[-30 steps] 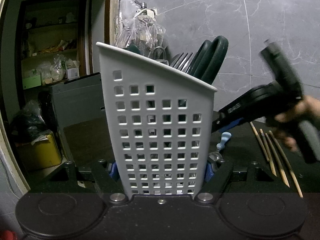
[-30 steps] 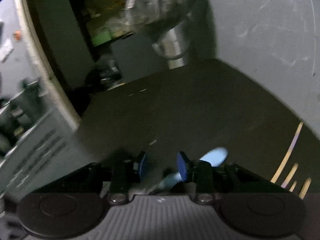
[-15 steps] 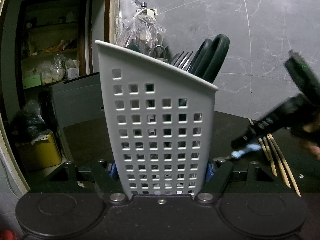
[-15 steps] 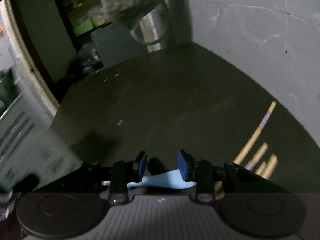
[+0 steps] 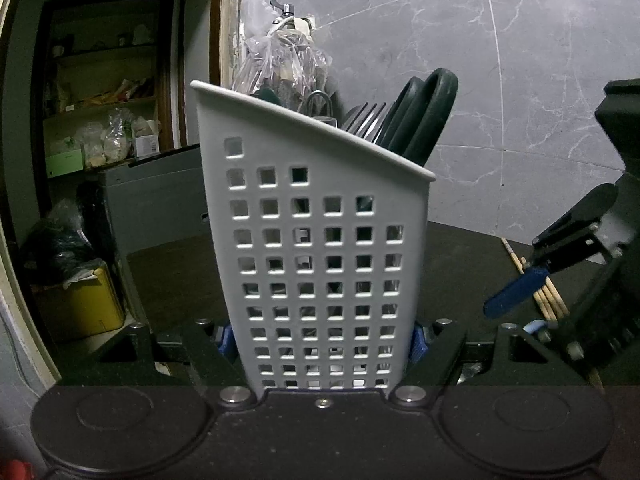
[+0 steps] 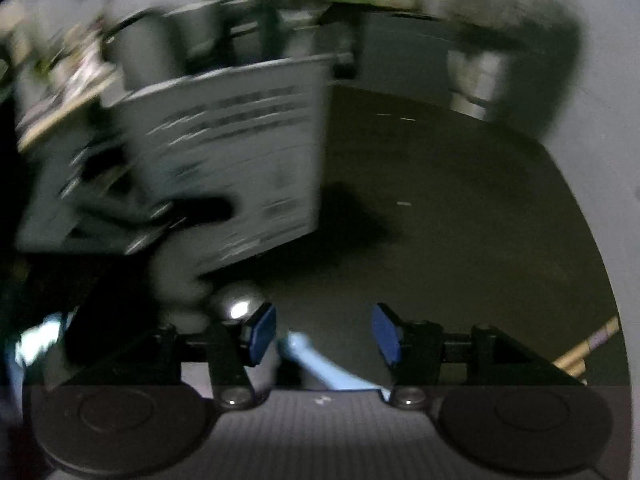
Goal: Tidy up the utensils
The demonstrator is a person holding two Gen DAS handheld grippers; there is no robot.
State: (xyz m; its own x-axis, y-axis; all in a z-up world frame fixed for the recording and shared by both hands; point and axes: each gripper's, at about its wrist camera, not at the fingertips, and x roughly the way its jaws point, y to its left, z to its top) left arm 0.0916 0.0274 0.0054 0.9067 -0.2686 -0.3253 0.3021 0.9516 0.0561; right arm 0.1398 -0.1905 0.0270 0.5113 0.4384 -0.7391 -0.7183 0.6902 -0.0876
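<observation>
My left gripper (image 5: 320, 340) is shut on the base of a white perforated utensil caddy (image 5: 320, 240), which stands upright on the dark tabletop. Dark green scissor handles (image 5: 424, 120) and fork tines (image 5: 368, 120) stick out of its top. In the left wrist view my right gripper (image 5: 520, 300) hangs low to the caddy's right, over several wooden chopsticks (image 5: 550, 300). Its jaws are opening, wide apart in the right wrist view (image 6: 323, 332). A light-blue utensil handle (image 6: 320, 364) lies loose between them, touching neither pad. The caddy (image 6: 240, 152) is blurred at the upper left there.
A clear plastic bag (image 5: 280, 64) hangs on the marble wall behind the caddy. A metal cup (image 6: 476, 80) stands at the table's far side. A grey box (image 5: 160, 200) and a yellow container (image 5: 88, 308) sit left of the table. Chopsticks (image 6: 588, 344) lie at the right.
My right gripper swung away from the caddy, came down low at the right and rolled. Its jaws widened and no longer pinch the blue handle. The left gripper and caddy stayed put.
</observation>
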